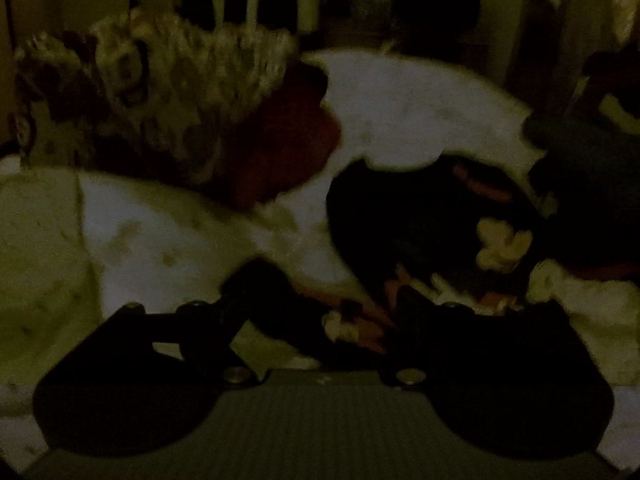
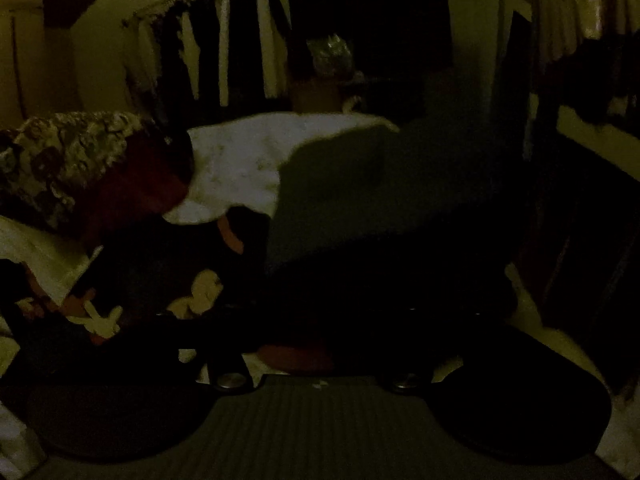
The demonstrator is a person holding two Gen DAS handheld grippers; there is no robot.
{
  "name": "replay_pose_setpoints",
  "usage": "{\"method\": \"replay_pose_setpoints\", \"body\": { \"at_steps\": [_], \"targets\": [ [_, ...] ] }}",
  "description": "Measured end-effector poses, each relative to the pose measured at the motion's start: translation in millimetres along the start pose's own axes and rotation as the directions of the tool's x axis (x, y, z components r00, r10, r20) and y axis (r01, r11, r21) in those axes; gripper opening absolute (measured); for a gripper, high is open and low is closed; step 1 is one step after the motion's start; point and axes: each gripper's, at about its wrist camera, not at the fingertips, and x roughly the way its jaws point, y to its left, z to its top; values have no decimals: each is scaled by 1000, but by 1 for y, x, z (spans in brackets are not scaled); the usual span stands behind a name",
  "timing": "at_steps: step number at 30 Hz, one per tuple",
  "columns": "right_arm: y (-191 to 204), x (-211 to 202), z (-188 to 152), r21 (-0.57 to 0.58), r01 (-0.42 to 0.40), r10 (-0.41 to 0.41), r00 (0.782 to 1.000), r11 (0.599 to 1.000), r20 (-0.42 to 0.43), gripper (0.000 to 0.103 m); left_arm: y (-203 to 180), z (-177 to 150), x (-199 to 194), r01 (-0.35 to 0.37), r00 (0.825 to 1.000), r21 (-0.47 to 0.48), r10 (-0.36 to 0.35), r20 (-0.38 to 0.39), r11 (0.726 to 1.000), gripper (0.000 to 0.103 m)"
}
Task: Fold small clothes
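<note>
Though the light is very poor, the small dark garment (image 1: pixel 432 232) with pale cartoon shapes and orange trim can be made out lying on the white sheet (image 1: pixel 420 112), just ahead of both tools. Left gripper (image 1: pixel 352 300): jaws stand well apart, nothing pinched; a bit of printed cloth lies between the fingers but looks loose. Right gripper (image 2: pixel 320 320): almost lost in shadow; jaws seem spread wide, and I see nothing gripped. Same garment (image 2: pixel 168 280) shows low and left in the right view. A patterned pillow (image 1: pixel 172 92) over a red cushion (image 1: pixel 280 140) lies beyond, a dark blanket (image 2: pixel 360 200) to the right. Judgement: between grasps. Pick two matching edge points, pinch only one layer, lift evenly, lay the fold flat clear of the pillow.
</note>
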Motion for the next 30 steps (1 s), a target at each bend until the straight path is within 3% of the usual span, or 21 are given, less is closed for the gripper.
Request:
{"method": "replay_pose_setpoints", "body": {
  "at_steps": [1,4,8,11,12,13,14,15,17,22,26,28,30],
  "targets": [
    [1,-3,1,1,-13,13,1000,1000,6,89,0,-3,7,0,1000,-12,-1,-25,1000,66],
    [5,-10,0,7,-66,66,998,998,12,90,0,-22,29,27,991,-84,-37,-125,996,53],
    [15,-20,-4,7,-98,98,995,995,24,97,-3,-39,53,3,985,-77,-16,-169,997,54],
    [24,-23,-5,6,-127,127,991,992,35,98,-2,-33,72,37,982,-145,-62,-177,989,53],
    [28,-25,-4,3,-136,135,990,991,35,98,-5,-30,79,31,983,-143,-57,-176,989,46],
    [30,-28,-5,0,-142,142,989,990,37,98,-8,-29,87,23,982,-136,-48,-182,990,26],
    [32,-31,-4,-1,-149,149,988,989,45,98,-8,-30,96,38,979,-162,-69,-193,986,15],
    [34,-37,-4,-4,-159,159,986,987,54,98,-6,-31,101,63,975,-200,-103,-195,978,5],
    [35,-46,-4,-11,-164,164,984,986,65,98,0,-33,103,111,971,-254,-159,-179,961,3],
    [27,-50,-9,32,-132,129,990,991,64,99,27,-20,65,197,971,-324,-229,-64,925,1],
    [27,-41,-14,77,-155,152,987,985,44,99,54,-2,12,100,995,-310,-89,49,945,1],
    [32,-38,-16,81,-186,184,982,979,34,99,74,6,-22,44,993,-321,-6,120,946,1],
    [39,-33,-19,66,-209,208,978,976,17,99,94,14,-53,-51,979,-330,113,171,942,1]
  ]
}}
